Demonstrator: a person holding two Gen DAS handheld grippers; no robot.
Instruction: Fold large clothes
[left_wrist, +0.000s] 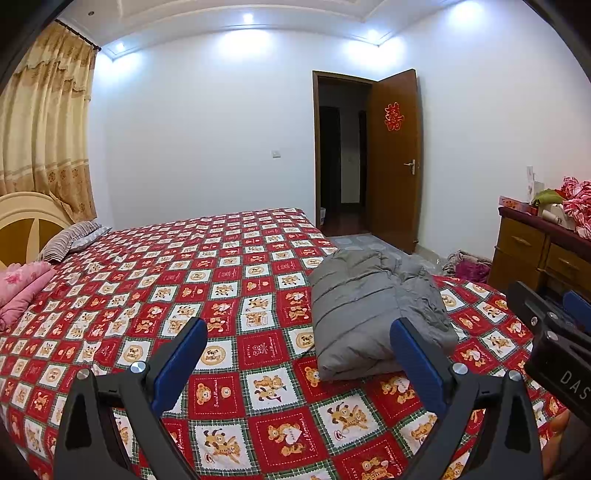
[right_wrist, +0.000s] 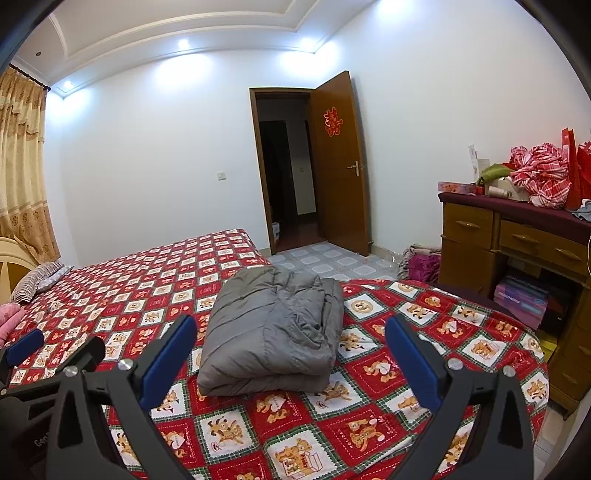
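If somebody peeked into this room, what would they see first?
Probably the big red bedspread covered in cartoon bears, filling the bed. A folded gray puffy coat lies on it near the foot, and a brown door with a red paper decoration stands open behind.

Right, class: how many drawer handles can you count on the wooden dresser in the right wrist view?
3 on the wooden dresser: one on the left drawer, one on the middle drawer, one further right. More may be hidden past the picture's edge.
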